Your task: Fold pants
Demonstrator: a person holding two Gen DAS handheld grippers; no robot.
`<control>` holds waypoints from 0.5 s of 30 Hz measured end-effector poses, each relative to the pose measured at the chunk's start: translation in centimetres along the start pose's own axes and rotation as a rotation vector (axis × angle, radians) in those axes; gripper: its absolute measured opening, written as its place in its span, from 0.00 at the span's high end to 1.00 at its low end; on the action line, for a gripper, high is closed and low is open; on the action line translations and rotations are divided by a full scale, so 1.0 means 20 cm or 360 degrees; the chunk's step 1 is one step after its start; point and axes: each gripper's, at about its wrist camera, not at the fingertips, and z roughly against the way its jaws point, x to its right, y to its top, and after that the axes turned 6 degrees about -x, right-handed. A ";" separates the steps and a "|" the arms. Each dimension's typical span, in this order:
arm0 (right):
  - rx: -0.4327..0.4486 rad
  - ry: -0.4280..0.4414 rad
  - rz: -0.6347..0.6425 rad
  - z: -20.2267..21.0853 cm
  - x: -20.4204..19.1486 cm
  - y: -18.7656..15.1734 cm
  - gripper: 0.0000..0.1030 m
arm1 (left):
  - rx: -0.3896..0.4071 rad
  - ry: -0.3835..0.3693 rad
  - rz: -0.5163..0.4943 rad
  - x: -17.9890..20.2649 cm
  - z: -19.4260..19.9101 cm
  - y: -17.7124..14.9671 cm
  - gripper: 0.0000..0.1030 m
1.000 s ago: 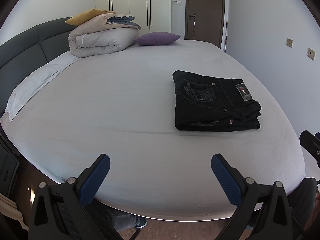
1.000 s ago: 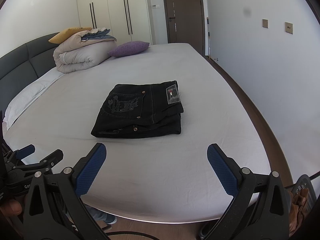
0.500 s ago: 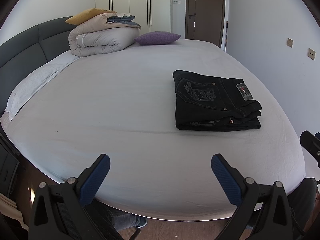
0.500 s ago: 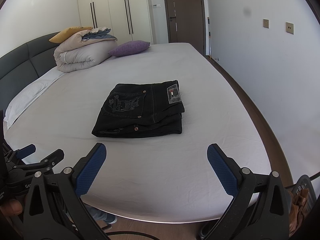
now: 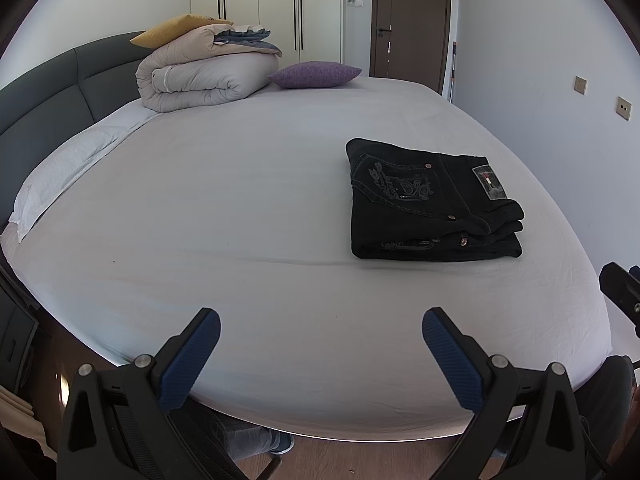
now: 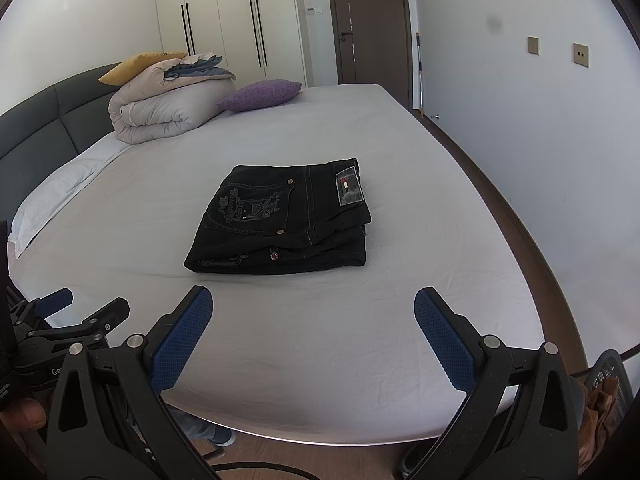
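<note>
Black jeans (image 5: 432, 204) lie folded in a compact stack on the white bed sheet (image 5: 240, 200), back pocket and label upward. They also show in the right wrist view (image 6: 284, 220), in the middle of the bed (image 6: 360, 320). My left gripper (image 5: 320, 336) is open and empty above the near bed edge, left of the pants. My right gripper (image 6: 312, 316) is open and empty, just short of the pants' near side. The left gripper also shows in the right wrist view (image 6: 56, 312).
A rolled duvet (image 5: 204, 76), a yellow pillow (image 5: 172, 32) and a purple cushion (image 5: 314, 74) sit at the head of the bed by the dark headboard (image 5: 60, 92). A wall (image 6: 540, 120) runs along the right side. Wood floor (image 6: 320, 456) lies below.
Both grippers stay open and nearly still. The view of the pants shifts very slightly; nothing was taken hold of or let go.
</note>
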 end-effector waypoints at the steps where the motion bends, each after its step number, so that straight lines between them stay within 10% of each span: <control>1: 0.0000 0.0000 0.0000 0.00 0.00 0.00 0.00 | 0.0000 0.0001 0.0000 0.00 0.00 0.00 0.00; 15: -0.0005 0.0002 -0.0001 -0.01 0.01 0.01 0.00 | 0.0001 -0.0003 0.0002 0.00 0.00 0.00 0.00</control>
